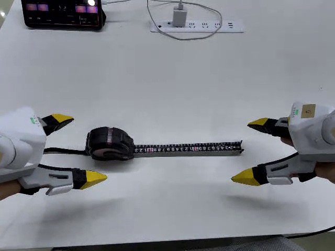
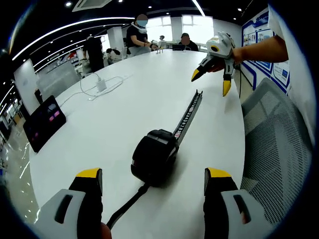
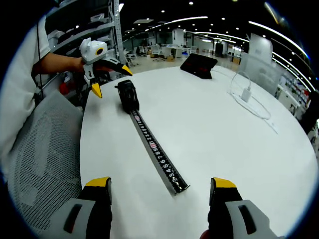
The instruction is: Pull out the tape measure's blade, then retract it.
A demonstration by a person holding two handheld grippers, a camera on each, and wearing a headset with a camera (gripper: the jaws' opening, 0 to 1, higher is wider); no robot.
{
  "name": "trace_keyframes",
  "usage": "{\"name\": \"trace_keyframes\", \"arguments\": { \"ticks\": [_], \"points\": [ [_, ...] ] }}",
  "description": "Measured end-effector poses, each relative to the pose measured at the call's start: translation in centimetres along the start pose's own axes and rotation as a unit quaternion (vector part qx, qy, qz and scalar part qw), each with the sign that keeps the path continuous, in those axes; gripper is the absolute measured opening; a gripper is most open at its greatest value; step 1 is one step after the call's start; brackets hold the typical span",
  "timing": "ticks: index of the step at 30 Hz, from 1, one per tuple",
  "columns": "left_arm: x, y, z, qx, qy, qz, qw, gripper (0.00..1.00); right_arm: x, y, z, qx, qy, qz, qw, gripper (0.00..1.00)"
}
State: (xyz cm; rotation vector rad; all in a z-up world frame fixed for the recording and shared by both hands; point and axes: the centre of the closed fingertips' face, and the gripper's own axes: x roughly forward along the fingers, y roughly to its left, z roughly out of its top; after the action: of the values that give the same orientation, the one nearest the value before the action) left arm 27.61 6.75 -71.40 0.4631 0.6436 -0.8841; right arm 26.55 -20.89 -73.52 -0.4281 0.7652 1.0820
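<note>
A black tape measure (image 1: 109, 144) lies on the white table (image 1: 172, 83), its blade (image 1: 188, 148) pulled out to the right and lying flat. My left gripper (image 1: 84, 149) stands open just left of the case, which sits between and ahead of its yellow tips; in the left gripper view the case (image 2: 154, 157) is close in front. My right gripper (image 1: 254, 151) stands open just right of the blade's end hook (image 1: 241, 147), apart from it. The right gripper view has the blade end (image 3: 178, 186) between the jaws. Neither gripper holds anything.
A dark tablet (image 1: 63, 13) stands at the far left of the table. A white power strip (image 1: 198, 25) with a plugged charger and cable lies at the far middle. A black strap (image 1: 63, 151) trails left from the case. A mesh chair (image 2: 279, 149) stands by the table edge.
</note>
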Motion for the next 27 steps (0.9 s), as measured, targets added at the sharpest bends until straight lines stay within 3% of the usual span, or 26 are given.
{"name": "trace_keyframes", "arguments": {
  "ticks": [14,27],
  "points": [
    [-1.4,-0.1,-0.4,-0.054,-0.03,0.023,0.9978,0.82,-0.6,0.3,-0.6,0.018,-0.016,-0.034,0.9991,0.87],
    [-2.1,-0.7,-0.7,-0.083,-0.047,0.045,0.9944,0.82,-1.5,0.4,0.0,0.046,-0.061,-0.069,0.9947,0.88]
  ]
}}
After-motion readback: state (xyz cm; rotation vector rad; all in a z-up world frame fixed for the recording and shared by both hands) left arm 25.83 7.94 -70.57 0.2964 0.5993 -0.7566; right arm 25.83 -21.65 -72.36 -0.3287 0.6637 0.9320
